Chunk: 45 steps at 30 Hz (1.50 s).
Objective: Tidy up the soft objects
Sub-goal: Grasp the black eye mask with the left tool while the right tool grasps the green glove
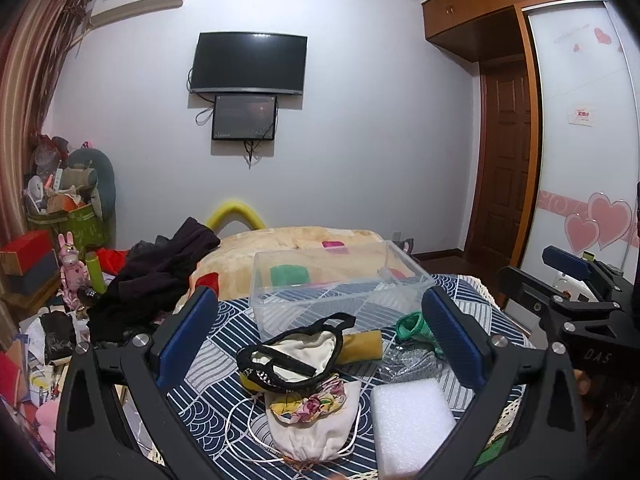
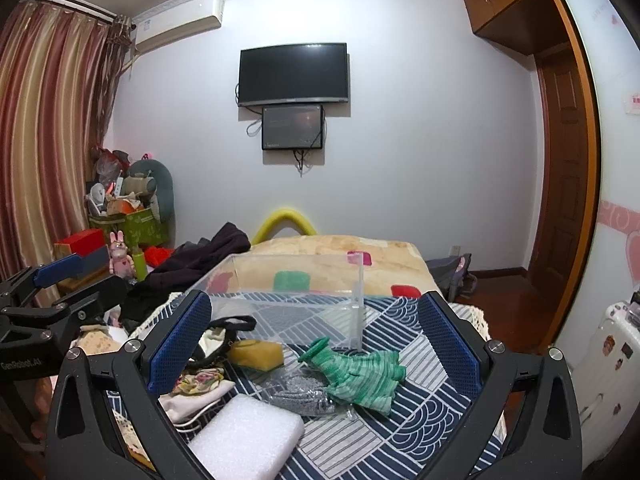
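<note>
A clear plastic box (image 1: 340, 276) (image 2: 280, 292) stands empty on the patterned cloth (image 1: 224, 376). In front of it lie a black-and-cream pouch (image 1: 296, 352), a yellow sponge (image 2: 258, 354), a floral drawstring bag (image 1: 312, 420), a white foam block (image 1: 412, 420) (image 2: 248, 436), a green knit cloth (image 2: 360, 372) and a silver mesh scrubber (image 2: 300, 396). My left gripper (image 1: 320, 344) is open above the pouch. My right gripper (image 2: 316, 348) is open above the green cloth and the scrubber. Both are empty.
A beige blanket (image 1: 296, 240) covers the bed behind the box. Dark clothes (image 1: 160, 272) are piled at the left. Boxes and toys (image 1: 60, 216) clutter the left corner. A wardrobe (image 1: 584, 140) and a door (image 1: 504, 160) stand at the right.
</note>
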Each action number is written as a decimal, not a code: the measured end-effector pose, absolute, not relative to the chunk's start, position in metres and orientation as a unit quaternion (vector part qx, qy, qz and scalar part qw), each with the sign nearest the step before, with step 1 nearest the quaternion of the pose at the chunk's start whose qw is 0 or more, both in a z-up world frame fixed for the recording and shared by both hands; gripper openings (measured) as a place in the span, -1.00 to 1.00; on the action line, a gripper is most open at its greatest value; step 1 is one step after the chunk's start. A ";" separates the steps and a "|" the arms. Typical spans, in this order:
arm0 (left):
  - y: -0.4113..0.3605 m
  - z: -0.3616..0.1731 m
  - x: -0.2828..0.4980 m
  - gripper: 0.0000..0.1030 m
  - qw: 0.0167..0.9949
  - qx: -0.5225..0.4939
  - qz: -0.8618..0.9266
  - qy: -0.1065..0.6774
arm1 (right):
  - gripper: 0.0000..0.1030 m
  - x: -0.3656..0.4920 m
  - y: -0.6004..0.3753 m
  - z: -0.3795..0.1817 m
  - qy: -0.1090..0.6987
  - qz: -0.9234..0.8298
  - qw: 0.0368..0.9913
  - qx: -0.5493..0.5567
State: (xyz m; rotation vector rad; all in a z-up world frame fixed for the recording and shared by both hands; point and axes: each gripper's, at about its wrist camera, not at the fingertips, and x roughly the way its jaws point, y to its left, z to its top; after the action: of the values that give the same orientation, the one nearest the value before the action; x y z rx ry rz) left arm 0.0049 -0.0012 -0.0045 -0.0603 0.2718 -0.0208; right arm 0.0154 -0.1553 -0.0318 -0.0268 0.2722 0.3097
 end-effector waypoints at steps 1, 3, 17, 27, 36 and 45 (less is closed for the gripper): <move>0.000 -0.006 0.008 1.00 0.989 -0.032 -0.011 0.141 | 1.00 0.018 -0.156 -0.033 0.141 0.153 0.978 -0.011; 0.005 -0.011 0.012 0.91 0.987 -0.040 -0.016 0.152 | 0.94 0.023 -0.159 -0.037 0.153 0.155 0.976 -0.005; 0.046 -0.080 0.078 0.53 0.953 -0.100 -0.003 0.286 | 0.59 0.067 -0.169 -0.085 0.266 0.141 0.954 0.002; 0.062 -0.120 0.115 0.14 0.930 -0.140 -0.010 0.341 | 0.60 0.100 -0.180 -0.115 0.343 0.124 0.930 0.037; 0.061 -0.119 0.116 -0.42 0.934 -0.128 -0.006 0.334 | 0.63 0.107 -0.173 -0.119 0.365 0.130 0.922 0.027; 0.064 -0.105 0.099 -0.58 0.944 -0.122 -0.006 0.308 | -0.72 0.104 -0.188 -0.112 0.361 0.145 0.920 0.055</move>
State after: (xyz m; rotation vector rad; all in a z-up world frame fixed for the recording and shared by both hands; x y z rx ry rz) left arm 0.0990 0.0644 -0.1045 -0.2486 0.6275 -0.0114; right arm 0.1042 -0.1878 -0.1124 0.1125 0.7421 0.2977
